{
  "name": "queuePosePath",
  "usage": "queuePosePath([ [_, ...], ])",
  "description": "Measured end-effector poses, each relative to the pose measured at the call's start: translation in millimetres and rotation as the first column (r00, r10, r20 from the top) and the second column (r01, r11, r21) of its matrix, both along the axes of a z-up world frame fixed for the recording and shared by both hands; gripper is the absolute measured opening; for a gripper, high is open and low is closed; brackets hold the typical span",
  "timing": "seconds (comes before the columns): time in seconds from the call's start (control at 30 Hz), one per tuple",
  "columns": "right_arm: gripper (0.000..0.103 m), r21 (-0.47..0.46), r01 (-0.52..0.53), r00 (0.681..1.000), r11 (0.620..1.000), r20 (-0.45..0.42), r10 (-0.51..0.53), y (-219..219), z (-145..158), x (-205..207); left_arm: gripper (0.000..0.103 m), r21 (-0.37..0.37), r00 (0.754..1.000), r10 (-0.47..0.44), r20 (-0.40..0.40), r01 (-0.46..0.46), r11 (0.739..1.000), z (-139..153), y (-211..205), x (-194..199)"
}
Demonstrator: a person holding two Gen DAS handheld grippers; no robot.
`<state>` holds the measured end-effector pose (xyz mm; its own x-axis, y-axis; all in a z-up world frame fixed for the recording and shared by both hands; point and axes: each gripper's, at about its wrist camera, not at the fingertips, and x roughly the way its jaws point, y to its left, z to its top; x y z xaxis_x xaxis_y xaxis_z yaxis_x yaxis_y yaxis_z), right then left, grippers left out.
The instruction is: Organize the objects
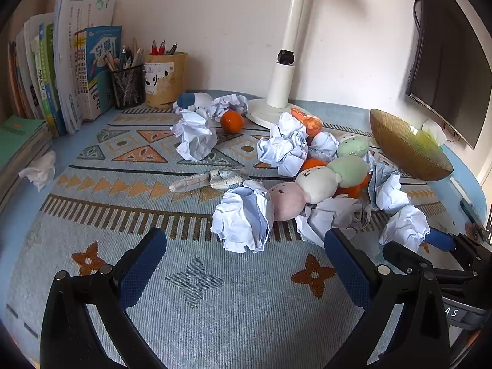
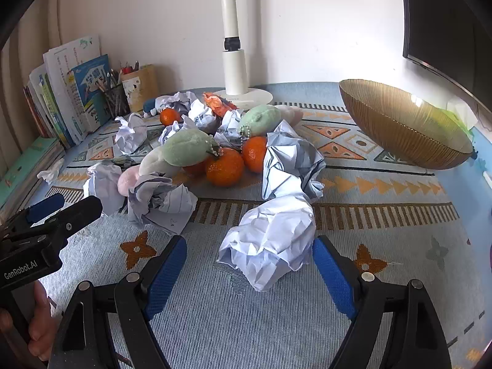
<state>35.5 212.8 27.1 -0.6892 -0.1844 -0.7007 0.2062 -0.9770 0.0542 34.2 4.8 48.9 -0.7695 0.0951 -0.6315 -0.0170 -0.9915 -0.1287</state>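
White crumpled paper point(image 2: 270, 240) sits right ahead of my right gripper point(image 2: 249, 264), lying on the patterned tablecloth point(image 2: 233, 323) just past the blue pads. Its right end nearly meets the right-hand pad, while the left pad point(image 2: 166, 273) has a clear gap. The jaws stand apart, with nothing pressed between them. This wad runs diagonally, its long axis rising from lower left to upper right, so I judge a straight push forward and slightly left would centre it before closing.

My left gripper point(image 1: 246, 264) is spread fully and holds nothing. Its nearest paper ball point(image 1: 243, 218) lies a little farther ahead, between the fingers' line but beyond their tips, touching the pink plush toy point(image 1: 287, 201).

So the right hand is the nearer one for a first pick. The amber ribbed bowl point(image 2: 399, 129) stands well off to the right at the back, the oranges point(image 2: 224, 166) lie in the pile beyond, and I cannot tell yet where paper belongs.
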Motion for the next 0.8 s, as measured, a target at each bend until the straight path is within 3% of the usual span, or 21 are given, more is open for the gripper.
queuePosePath([
  [0.8, 0.083, 0.005, -0.009, 1.000, 1.000, -0.016, 0.009, -3.4, 2.4, 2.6, 0.102, -0.001, 1.000, 0.016, 0.002, -0.016, 1.000, 0.3, -0.2, -0.9],
])
